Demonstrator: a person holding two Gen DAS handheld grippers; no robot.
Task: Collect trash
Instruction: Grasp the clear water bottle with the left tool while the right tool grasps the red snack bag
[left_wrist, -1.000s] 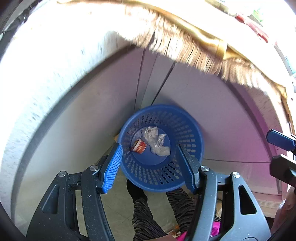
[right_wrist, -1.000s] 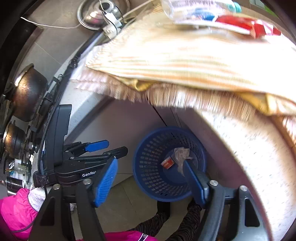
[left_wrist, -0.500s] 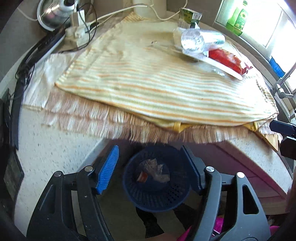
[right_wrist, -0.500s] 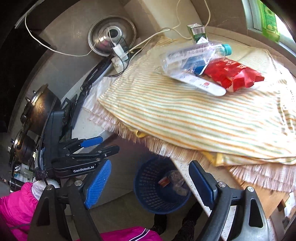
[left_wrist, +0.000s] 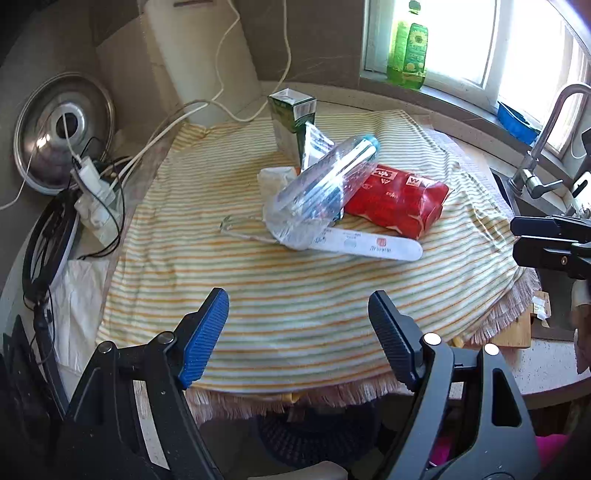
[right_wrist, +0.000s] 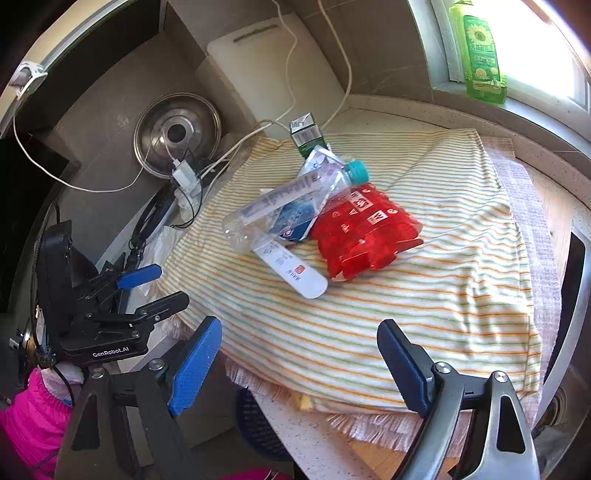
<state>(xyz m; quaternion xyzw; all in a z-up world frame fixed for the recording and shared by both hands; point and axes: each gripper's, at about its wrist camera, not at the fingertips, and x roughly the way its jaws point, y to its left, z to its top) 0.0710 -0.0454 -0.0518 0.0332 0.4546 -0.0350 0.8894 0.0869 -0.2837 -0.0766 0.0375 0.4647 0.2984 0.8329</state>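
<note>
Clear plastic bottle (left_wrist: 322, 184) lies diagonally, cap seemingly toward the window (left_wrist: 461, 40).

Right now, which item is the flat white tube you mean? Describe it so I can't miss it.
Find the striped cloth on the counter and the trash pile at its middle. The white tube lies flat at the pile's near edge, below the clear bottle and red packet. It alone is long, white and flat, with a small red mark.

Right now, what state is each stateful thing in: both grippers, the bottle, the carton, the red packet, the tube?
left gripper: open, empty
right gripper: open, empty
plastic bottle: capped, lying on the pile
green carton: upright
red packet: lying flat on striped cloth
white tube: lying flat, one end under the bottle
</note>
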